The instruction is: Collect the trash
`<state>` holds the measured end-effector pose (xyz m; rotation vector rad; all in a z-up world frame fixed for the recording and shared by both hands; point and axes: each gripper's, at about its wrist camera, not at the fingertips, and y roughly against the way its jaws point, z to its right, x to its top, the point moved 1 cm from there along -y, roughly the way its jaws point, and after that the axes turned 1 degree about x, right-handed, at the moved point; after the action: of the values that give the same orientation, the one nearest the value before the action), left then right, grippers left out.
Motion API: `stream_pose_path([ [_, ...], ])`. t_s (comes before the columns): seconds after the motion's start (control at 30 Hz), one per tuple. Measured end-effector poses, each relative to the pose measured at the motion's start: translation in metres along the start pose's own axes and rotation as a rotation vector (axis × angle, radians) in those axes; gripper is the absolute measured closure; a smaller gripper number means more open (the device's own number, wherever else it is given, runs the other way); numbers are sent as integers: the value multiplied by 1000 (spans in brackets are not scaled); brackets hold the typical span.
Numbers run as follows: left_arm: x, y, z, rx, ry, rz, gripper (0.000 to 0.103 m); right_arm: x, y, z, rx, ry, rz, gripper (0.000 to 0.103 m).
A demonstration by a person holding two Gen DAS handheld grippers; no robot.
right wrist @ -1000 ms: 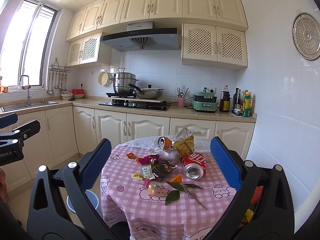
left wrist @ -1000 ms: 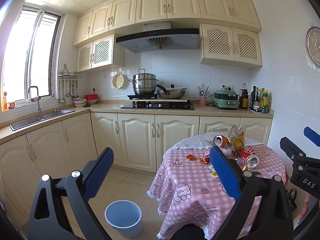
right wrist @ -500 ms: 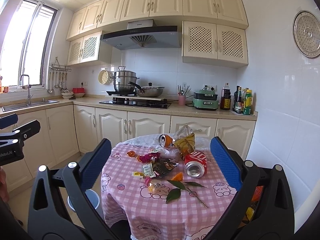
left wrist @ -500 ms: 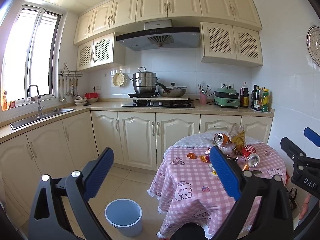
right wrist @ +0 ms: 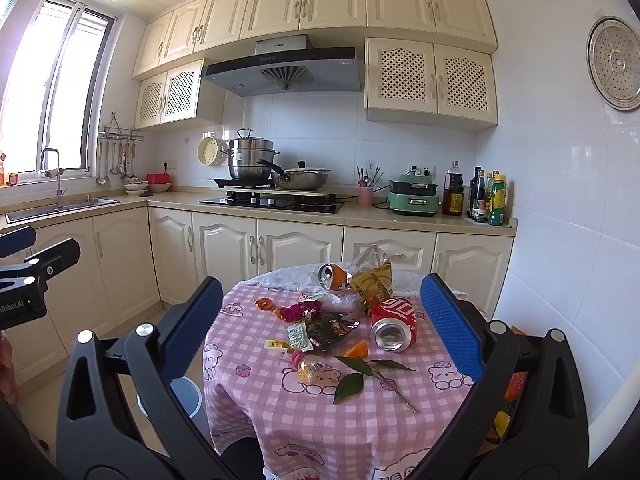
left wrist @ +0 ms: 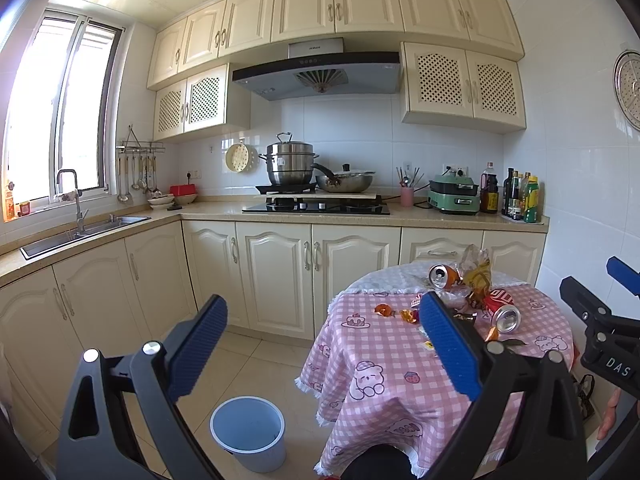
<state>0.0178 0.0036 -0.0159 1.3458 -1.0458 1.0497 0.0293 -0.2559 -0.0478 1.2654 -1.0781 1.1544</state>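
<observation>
Trash lies on a round table with a pink checked cloth [right wrist: 312, 416]: a red can [right wrist: 394, 320] on its side, an orange can [right wrist: 332, 276], a yellow snack bag [right wrist: 374, 280], a dark wrapper [right wrist: 332, 330], small sweet wrappers [right wrist: 292, 312], orange peel [right wrist: 356, 350] and a leafy twig [right wrist: 372, 376]. A light blue bin [left wrist: 248, 432] stands on the floor left of the table [left wrist: 380, 376]. My left gripper [left wrist: 320, 336] is open and empty, above the floor beside the table. My right gripper [right wrist: 320, 320] is open and empty, facing the trash from the near side.
Cream cabinets [left wrist: 276, 272] and a counter with a hob, pots [left wrist: 290, 168], a green cooker [left wrist: 454, 196] and bottles [left wrist: 520, 198] run behind the table. A sink [left wrist: 84, 232] is at the left. A white tiled wall is at the right.
Both views have tilted down a little and the table sits slightly closer. Both grippers stay open and empty.
</observation>
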Motion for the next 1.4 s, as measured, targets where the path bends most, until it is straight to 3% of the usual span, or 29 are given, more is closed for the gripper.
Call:
stream_pose_path([
  [0.5,-10,-17,6,8,-14,-48,8,-11,1,-2,9,-24,-48,6],
  [0.93,-34,-61,25,14,-97,-159,8,-25,-29,33,17,-104,-189,6],
  [1.17,-64,-103,44,-43,-144,-283,8,-51,-54,71,-86,-146,-291,6],
  [1.4,-88,-153,70,-194,-119,-419,8,-84,-84,105,-153,-168,-381,6],
])
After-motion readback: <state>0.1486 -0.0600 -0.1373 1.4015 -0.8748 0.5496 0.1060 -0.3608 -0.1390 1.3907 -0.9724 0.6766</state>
